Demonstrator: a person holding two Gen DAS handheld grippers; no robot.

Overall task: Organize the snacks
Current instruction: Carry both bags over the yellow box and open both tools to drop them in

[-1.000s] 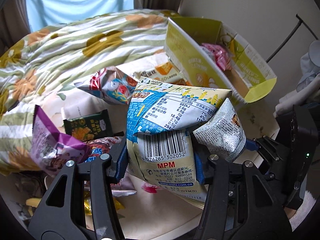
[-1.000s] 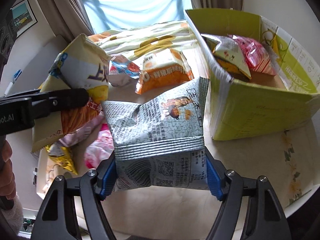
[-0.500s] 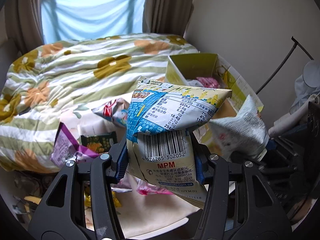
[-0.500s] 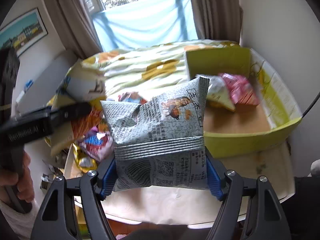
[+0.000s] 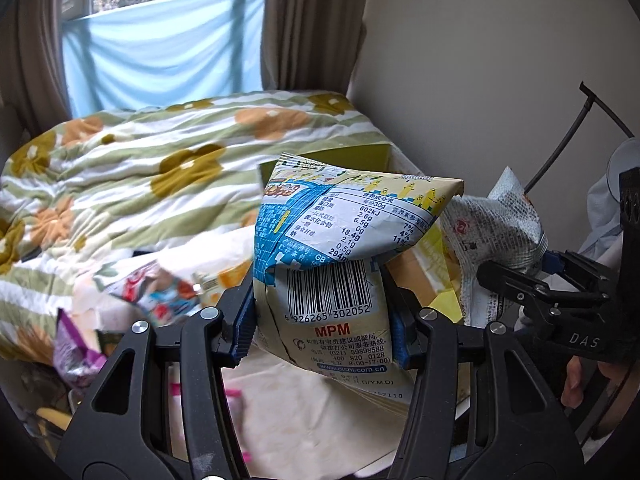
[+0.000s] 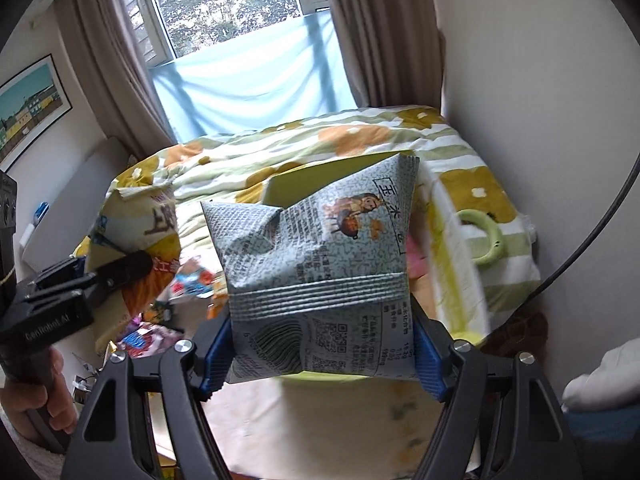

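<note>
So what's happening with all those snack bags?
A person is tidying snacks with two hand-held grippers. The left gripper is clamped on a yellow-and-blue crinkly bag with a barcode. The right gripper is clamped on a grey newsprint-patterned bag. Both bags are held up in the air above the yellow-green cardboard box.

Soft daylight comes through the window [image 6: 224,4] at the upper middle of the frame, leaving the room evenly bright with weak shadows. Fisheye bending curves the edges into black corners. The held bags stay sharp; the loose snacks [image 5: 156,292] at lower left are smeared with blur.
</note>
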